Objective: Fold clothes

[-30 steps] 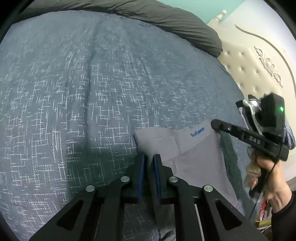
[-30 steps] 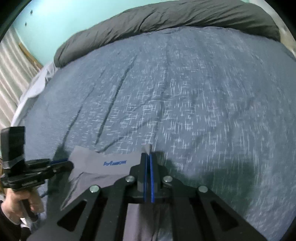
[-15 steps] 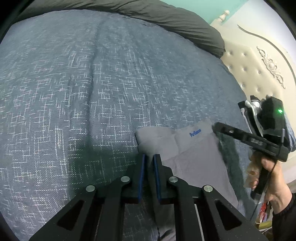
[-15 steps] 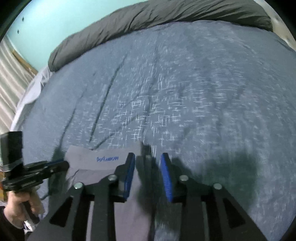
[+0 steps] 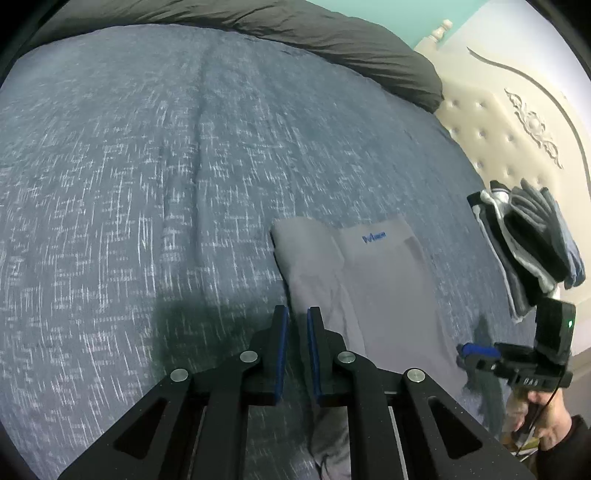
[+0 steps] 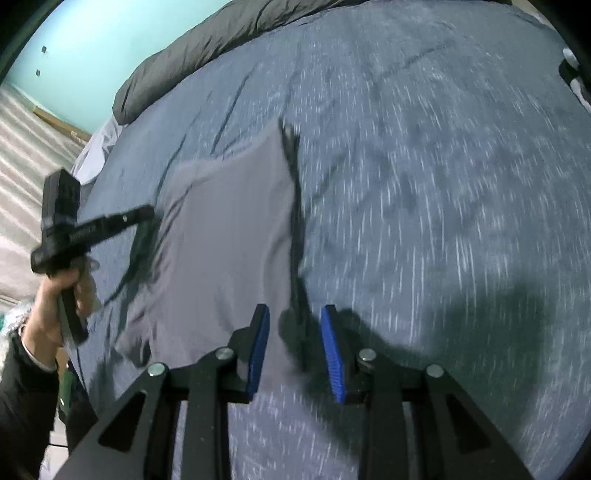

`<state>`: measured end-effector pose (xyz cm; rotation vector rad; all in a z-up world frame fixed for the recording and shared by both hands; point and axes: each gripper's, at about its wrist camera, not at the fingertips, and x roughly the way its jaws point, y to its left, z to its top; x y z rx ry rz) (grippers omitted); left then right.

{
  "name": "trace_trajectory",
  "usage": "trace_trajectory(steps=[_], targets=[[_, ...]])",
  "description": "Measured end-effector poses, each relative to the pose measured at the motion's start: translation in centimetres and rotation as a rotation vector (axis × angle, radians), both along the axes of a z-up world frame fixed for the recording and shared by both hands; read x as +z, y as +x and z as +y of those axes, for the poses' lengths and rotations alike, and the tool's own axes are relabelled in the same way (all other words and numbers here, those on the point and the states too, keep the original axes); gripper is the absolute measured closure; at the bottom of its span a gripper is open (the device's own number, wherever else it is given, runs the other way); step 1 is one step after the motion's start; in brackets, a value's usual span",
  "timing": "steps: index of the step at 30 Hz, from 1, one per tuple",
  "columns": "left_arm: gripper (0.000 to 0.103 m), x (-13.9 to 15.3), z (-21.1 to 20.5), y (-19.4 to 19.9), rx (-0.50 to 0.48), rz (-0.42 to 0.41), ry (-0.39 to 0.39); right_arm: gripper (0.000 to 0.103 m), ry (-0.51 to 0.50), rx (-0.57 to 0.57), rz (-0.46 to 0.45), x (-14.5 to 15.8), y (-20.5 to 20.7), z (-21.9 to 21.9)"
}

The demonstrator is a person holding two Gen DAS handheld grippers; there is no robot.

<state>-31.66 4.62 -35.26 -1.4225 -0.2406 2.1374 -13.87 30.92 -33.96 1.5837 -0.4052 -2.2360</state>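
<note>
Left wrist view: a grey folded garment (image 5: 373, 295) with a small blue logo near its far edge is seen lying flat on the blue-grey bedspread (image 5: 147, 184), toward the near right part of the bed. The left tool (image 5: 294, 321) is held low over the garment's near left edge with its blue pads set narrowly apart; whether any cloth is pinched between them cannot be told. In the right wrist view, the right tool (image 6: 295, 325) is seen spread wide with nothing between its pads, poised above the garment's near right corner. A stack of folded clothes (image 5: 528, 240) is seen beside the cream tufted headboard (image 5: 509, 122), and a dark duvet (image 5: 295, 33) is bunched along the far edge of the bed.
</note>
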Motion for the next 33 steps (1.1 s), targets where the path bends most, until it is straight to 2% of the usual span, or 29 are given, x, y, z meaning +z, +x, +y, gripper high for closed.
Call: trace_trajectory(steps=[3,4,7,21,30,33], targets=[[0.091,0.1,0.2,0.6,-0.004,-0.005,-0.004,0.092,0.002,-0.012,-0.003,0.0,0.4,0.7],[0.091,0.1,0.2,0.7,-0.004,-0.006,-0.004,0.098,0.003,-0.014,0.001,0.0,0.1,0.6],[0.091,0.3,0.2,1.0,-0.002,-0.006,-0.008,0.101,0.004,-0.013,0.007,0.1,0.2,0.6],[0.089,-0.7,-0.7,0.3,0.038,-0.037,0.001,0.102,-0.030,-0.029,0.030,0.0,1.9,2.3],[0.086,-1.4,-1.3,-1.2,0.073,-0.078,0.070,0.100,-0.057,-0.044,0.050,1.0,0.9,2.5],[0.086,-1.6,-1.2,-1.8,0.080,-0.091,0.084,0.092,-0.057,-0.058,0.065,1.6,-0.2,2.7]])
